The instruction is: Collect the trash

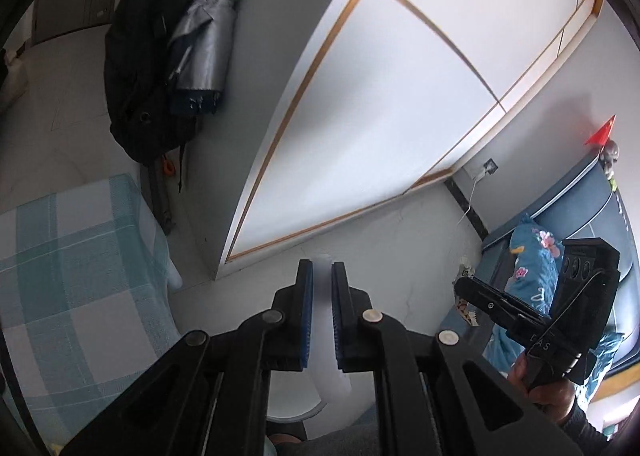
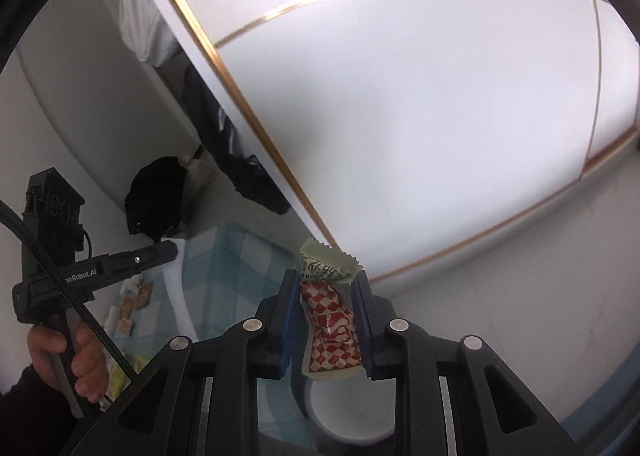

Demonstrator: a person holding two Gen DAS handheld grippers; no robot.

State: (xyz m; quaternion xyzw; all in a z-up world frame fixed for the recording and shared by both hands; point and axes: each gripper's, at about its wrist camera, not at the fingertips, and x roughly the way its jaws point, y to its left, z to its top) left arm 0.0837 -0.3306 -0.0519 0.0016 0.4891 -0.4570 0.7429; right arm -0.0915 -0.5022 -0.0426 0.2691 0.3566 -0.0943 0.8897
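Note:
My left gripper (image 1: pixel 322 268) is shut on a pale white strip of trash (image 1: pixel 323 336) that runs down between its blue pads. My right gripper (image 2: pixel 326 276) is shut on a crumpled snack wrapper (image 2: pixel 332 328) with red-and-white checks and a pale green printed top. Each gripper shows in the other's view: the right gripper (image 1: pixel 460 284) at the right edge, the left gripper (image 2: pixel 172 250) at the left, a hand on each handle. Below both sets of fingers lies the rim of a white round container (image 2: pixel 348 430), mostly hidden. Several small wrappers (image 2: pixel 132 306) lie on the teal plaid tablecloth (image 2: pixel 240 256).
A white wardrobe (image 1: pixel 380 115) with gold trim fills the background. A black backpack (image 1: pixel 136 75) and a folded silver umbrella (image 1: pixel 204 43) hang beside it. The plaid-covered table (image 1: pixel 80 256) is at the left, a bed with a blue floral pillow (image 1: pixel 532 256) at the right.

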